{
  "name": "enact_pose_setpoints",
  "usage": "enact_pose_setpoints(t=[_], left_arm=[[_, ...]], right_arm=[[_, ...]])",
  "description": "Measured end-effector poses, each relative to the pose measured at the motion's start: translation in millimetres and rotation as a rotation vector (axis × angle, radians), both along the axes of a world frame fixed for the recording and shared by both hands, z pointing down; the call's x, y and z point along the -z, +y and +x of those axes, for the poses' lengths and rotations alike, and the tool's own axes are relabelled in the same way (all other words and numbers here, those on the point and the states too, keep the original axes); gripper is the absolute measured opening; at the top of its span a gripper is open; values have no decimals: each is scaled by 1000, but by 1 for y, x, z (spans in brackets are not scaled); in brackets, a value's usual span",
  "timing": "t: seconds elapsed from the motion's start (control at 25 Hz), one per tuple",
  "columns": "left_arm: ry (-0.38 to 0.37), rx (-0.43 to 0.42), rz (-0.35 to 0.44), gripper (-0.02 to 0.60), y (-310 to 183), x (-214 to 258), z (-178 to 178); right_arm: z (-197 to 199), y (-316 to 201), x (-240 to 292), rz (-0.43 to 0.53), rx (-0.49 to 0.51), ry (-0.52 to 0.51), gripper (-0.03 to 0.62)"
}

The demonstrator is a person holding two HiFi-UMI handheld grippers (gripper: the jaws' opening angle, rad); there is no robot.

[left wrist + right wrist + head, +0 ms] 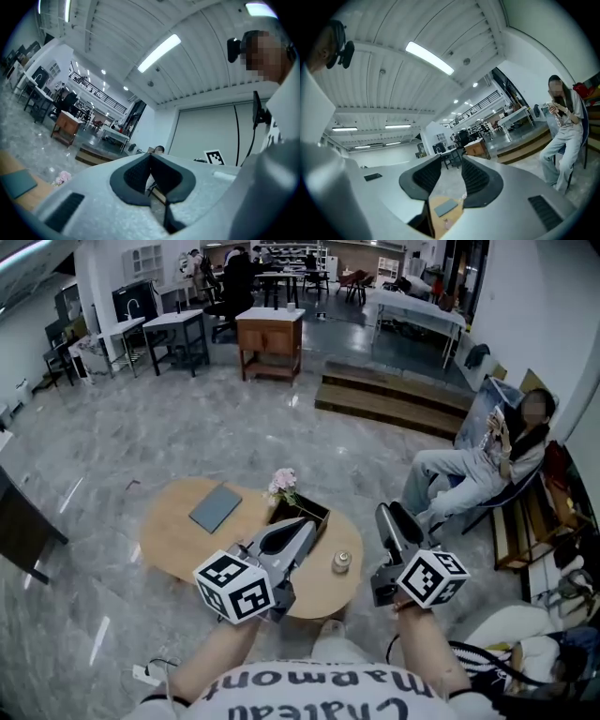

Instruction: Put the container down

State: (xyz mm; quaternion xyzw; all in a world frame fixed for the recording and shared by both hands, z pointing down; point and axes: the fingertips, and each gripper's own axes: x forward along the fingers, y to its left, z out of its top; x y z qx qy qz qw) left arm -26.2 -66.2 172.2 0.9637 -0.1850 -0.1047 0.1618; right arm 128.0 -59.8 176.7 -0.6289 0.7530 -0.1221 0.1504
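Head view: jar, flowers, grey pad on tbl.

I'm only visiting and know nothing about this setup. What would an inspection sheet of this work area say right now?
Surface: low oval wooden table, standing on a grey stone-look floor.
Job's things: small round lidded jar, upright near the table's right edge, not held.
Clutter: flat grey-blue notebook; open black box with pink flowers at its far end.
Tools: left tool has its tips together with nothing between them; right tool has its jaws apart and empty.
Cables: what looks like a white plug strip with a lead on the floor.
Surroundings: seated person, wooden steps, wooden cabinet.
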Motion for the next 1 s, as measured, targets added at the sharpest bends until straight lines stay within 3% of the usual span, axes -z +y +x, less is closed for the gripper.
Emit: enact_pose_setpoints(t=[0.08, 0.28, 0.44, 0.6, 1.0], left_arm=[[-11, 7, 37, 15, 16, 10, -13], [-63, -26, 114, 14, 64, 20, -29], [-72, -36, 98, 14, 88, 13, -39], [-7, 40, 40, 14, 86, 22, -50], [-9, 105, 77, 14, 96, 46, -38]], right_arm=[[-12, 19, 10, 1, -8, 11, 109], [-23, 66, 17, -16, -68, 44, 68], [-27, 93, 5, -71, -80, 82, 57], [-27, 104, 9, -89, -69, 142, 57], [-11, 115, 30, -93, -21, 273, 54]])
